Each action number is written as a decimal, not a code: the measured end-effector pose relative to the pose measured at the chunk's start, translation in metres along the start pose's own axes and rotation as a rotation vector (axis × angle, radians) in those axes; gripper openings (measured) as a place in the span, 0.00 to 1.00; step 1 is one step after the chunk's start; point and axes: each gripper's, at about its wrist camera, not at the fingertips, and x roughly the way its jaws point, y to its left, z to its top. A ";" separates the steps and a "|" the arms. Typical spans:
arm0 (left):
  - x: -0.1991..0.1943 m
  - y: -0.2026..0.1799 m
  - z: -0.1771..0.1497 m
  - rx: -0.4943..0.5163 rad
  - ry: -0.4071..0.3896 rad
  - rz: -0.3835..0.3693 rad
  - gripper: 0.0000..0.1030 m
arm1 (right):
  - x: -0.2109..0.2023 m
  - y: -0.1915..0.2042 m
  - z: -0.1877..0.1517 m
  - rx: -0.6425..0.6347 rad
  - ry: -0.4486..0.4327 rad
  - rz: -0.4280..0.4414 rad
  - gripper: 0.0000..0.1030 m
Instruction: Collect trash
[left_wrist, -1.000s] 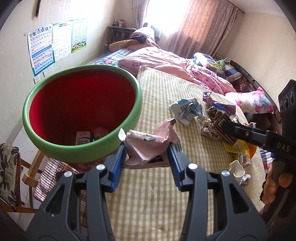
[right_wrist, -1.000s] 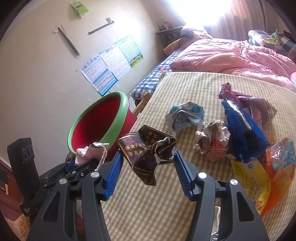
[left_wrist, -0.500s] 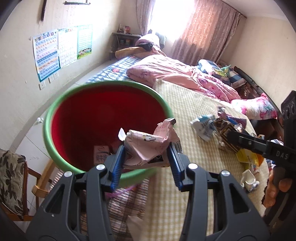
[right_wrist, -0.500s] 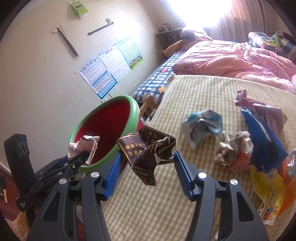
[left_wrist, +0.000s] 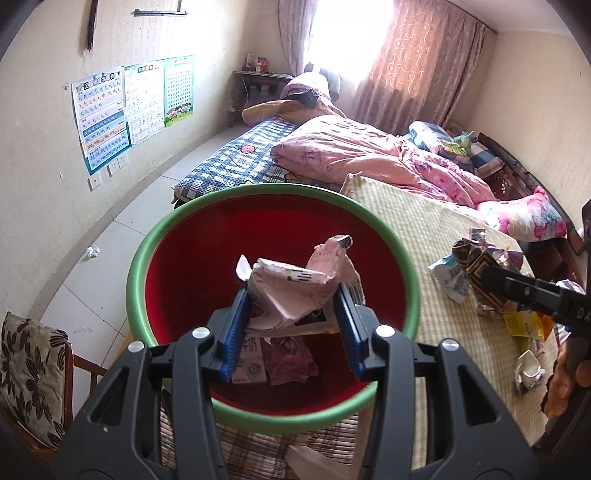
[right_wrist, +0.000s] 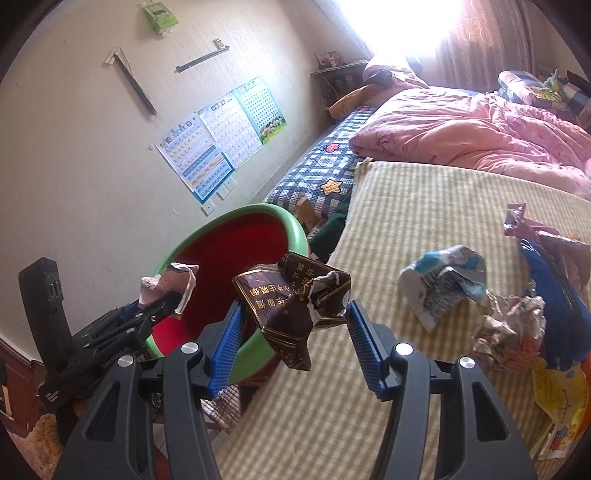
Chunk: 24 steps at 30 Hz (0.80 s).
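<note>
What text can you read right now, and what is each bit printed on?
"DA", cut off at the frame edge: right gripper body, seen from the left wrist.
"吸烟", upside down: brown packet the right gripper holds.
"牛奶": carton in the red bin.
Wall posters: too small to read.
Pink wrapper print and left gripper lettering: blurred.

On the brown wrapper (right_wrist: 291, 310) in your right gripper (right_wrist: 293, 341) there is gold Chinese print, seen upside down; "吸烟" can be made out, the rest only in part. In the left wrist view your right gripper's arm (left_wrist: 576, 314) carries the white letters "DA", cut off at the frame edge. A carton (left_wrist: 251, 360) in the red bin (left_wrist: 140, 280) shows "牛奶". The wall charts (left_wrist: 133, 107) carry letter grids too small for you to read.
</note>
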 end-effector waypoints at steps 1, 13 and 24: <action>0.002 0.002 0.001 0.003 0.003 -0.001 0.42 | 0.002 0.002 0.002 0.000 0.001 -0.001 0.54; 0.019 0.019 0.009 -0.008 0.023 -0.003 0.42 | 0.025 0.019 0.016 -0.028 0.016 0.003 0.51; 0.018 0.028 0.012 -0.039 0.013 -0.005 0.42 | 0.007 -0.035 -0.001 -0.027 0.047 -0.176 0.59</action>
